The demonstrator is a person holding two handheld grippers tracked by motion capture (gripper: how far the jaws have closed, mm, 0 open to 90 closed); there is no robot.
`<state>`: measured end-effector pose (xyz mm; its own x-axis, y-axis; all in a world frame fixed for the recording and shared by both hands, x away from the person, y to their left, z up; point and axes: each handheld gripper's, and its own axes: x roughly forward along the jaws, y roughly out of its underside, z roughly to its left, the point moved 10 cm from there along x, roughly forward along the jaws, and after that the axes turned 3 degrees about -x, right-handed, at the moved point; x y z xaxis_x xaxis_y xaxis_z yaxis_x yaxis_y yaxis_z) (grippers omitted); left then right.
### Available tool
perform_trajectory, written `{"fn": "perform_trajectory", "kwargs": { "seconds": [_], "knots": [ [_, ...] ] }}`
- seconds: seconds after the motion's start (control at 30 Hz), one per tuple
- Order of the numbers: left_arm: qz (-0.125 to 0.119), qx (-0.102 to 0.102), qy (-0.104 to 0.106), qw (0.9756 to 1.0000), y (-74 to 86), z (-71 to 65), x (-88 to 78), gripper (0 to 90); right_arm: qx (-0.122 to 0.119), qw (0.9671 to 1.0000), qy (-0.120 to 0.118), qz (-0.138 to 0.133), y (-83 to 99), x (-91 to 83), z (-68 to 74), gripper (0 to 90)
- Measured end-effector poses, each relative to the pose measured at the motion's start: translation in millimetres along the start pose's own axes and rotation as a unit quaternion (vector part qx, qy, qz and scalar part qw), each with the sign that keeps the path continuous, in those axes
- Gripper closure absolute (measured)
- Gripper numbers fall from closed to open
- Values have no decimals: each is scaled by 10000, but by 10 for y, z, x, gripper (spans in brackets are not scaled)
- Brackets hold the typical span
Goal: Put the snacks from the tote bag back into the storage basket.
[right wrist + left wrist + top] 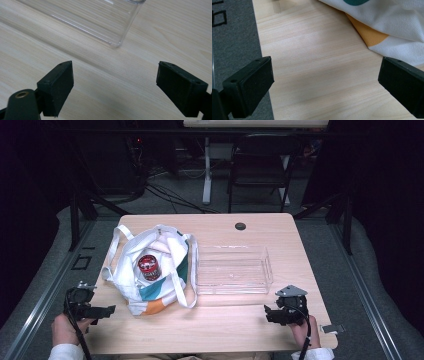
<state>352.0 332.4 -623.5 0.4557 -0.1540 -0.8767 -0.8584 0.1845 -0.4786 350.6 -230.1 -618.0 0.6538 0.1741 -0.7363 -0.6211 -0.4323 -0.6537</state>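
**Hovering wide at the table's near corners**

Holding nothing, the left gripper (pixel 102 311) sits at the near left corner of the table (pixel 220 335) with its jaws spread wide over bare wood, just short of the tote bag (pixel 150 270). The right gripper (pixel 270 314) is at the near right corner, jaws equally wide and empty, close to the near right corner of the clear tray (pixel 234 270). The bag lies slumped on the table's left half, mouth gaping upward, its long axis running from the near edge toward the far one. A red-lidded can (pixel 148 266) stands upright inside it. The tray lies just right of the bag, its long axis running across the table.
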Motion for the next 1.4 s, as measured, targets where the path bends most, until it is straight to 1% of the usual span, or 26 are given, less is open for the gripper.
{"fn": "perform_trajectory", "kwargs": {
  "seconds": [0.07, 0.2, 0.27, 0.3, 0.4, 0.43, 0.5, 0.53, 0.6, 0.63, 0.67, 0.7, 0.8, 0.83, 0.93, 1.0, 1.13, 1.2, 1.27, 1.33, 1.4],
  "knots": [
    [2, 9, 7, 10000, 2, -2, -3, 4, -40, 10000, -4, 25, 0, -4, 5, 139],
    [-34, 8, 20, 10000, -2, -3, -17, 4, -28, 10000, -16, 31, -3, -1, 17, 139],
    [-33, 17, 41, 10000, -9, -13, -14, 4, -51, 9999, -21, 89, 6, 0, 9, 139],
    [5, 37, 45, 10000, -6, -16, -13, 4, -39, 10000, -16, 54, 0, 8, 9, 139],
    [1, 29, 34, 10000, -7, -31, -6, 4, -59, 10000, -33, 35, -14, 11, 24, 139],
    [4, 29, 30, 10000, -6, -32, -10, 4, -64, 10000, -71, 19, -20, 14, 40, 139],
    [37, 7, 53, 10000, -4, -45, -23, 4, -108, 9999, -47, 50, -17, 14, 43, 139],
    [16, 16, 42, 10000, -12, -50, -24, 4, -115, 9999, -68, 57, -13, 18, 43, 139],
    [28, 32, 51, 10000, -28, -67, -37, 4, -73, 9999, -47, 64, -8, 19, 30, 139],
    [8, 38, 46, 10000, -52, -81, -52, 4, -57, 10000, -41, 33, -11, 24, 26, 139],
    [10, 62, 36, 10000, -67, -85, -67, 4, -51, 10000, -36, 42, -7, 24, 22, 139],
    [-27, 43, 16, 10000, -94, -97, -93, 4, -60, 10000, -15, 65, -2, 17, 19, 138],
    [-145, 13, 55, 9999, -166, -143, -165, 4, -27, 10000, -37, 36, 3, 3, 22, 139],
    [-149, 25, 71, 9999, -181, -162, -182, 4, -28, 10000, -28, 62, 11, -3, 16, 139],
    [-158, 92, 90, 9998, -220, -210, -208, 4, 48, 10000, -50, -11, 4, -4, -2, 137],
    [-147, 76, 140, 9998, -242, -230, -221, 4, 89, 9999, -77, -22, -2, 2, 0, 137],
    [-183, 44, 140, 9997, -276, -227, -251, 4, 128, 9998, -139, -10, -6, 3, 25, 137],
    [-153, 54, 146, 9998, -285, -226, -290, 4, 125, 9998, -152, 18, -3, 7, 31, 137],
    [-195, 17, 178, 9997, -310, -232, -326, 4, 89, 9999, -111, 55, 3, 16, 23, 137],
    [-298, -12, 180, 9994, -359, -243, -370, 4, 59, 9999, -109, 89, 5, 29, 26, 137],
    [-361, -29, 187, 9992, -405, -259, -411, 4, 54, 9999, -126, 65, -4, 33, 37, 137]
  ]
}}
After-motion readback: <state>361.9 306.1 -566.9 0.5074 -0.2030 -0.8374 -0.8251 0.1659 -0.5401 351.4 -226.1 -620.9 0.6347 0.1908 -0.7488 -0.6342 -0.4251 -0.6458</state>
